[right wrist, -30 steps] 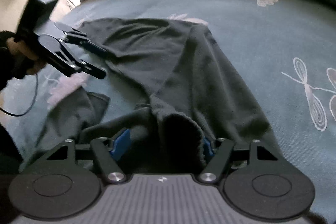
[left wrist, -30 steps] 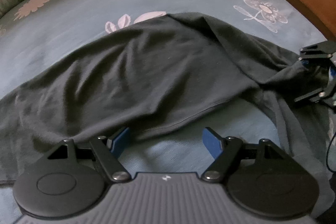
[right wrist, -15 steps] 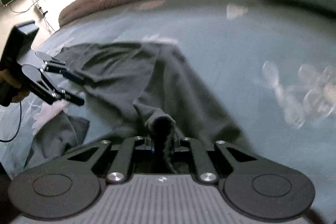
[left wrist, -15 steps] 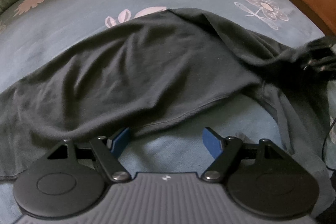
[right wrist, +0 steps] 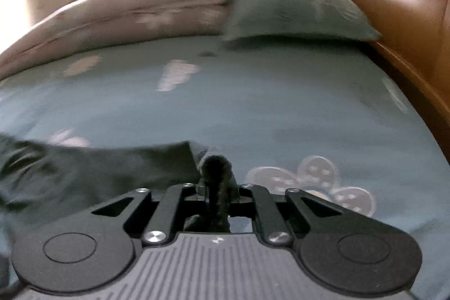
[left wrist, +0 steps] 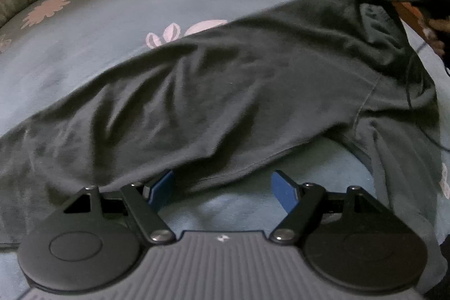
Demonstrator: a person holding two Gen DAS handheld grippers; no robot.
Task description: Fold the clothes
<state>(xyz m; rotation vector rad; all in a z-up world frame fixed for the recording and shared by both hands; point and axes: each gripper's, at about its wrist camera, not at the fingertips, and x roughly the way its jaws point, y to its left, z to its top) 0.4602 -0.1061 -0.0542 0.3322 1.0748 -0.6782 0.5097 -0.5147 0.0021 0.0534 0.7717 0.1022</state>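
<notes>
While the right gripper (right wrist: pixel 216 187) has its jaws clamped on a bunched corner of the dark garment (left wrist: pixel 225 92), we note that they have just eased open a little after closing, with the fabric pinched between them. We judge the grip sits on a corner so that the cloth can be drawn taut and spread before any fold. In the left wrist view this gripper appears blurred at the garment's far right end, that corner raised off the bed (left wrist: pixel 98 27).

The left gripper (left wrist: pixel 222 184) has its jaws wide apart and empty, poised just at the garment's near hem; one blue pad (left wrist: pixel 161 186) sits at the fabric edge, and we cannot tell whether it touches. We read this as waiting to take the hem.

The garment lies on the bed, its long axis running from its low left end up to the lifted right corner, wrinkled along its middle. Beyond the garment lie a pillow (right wrist: pixel 295 10) and a quilt (right wrist: pixel 135 10); a wooden headboard (right wrist: pixel 393 4) stands past its right end.
</notes>
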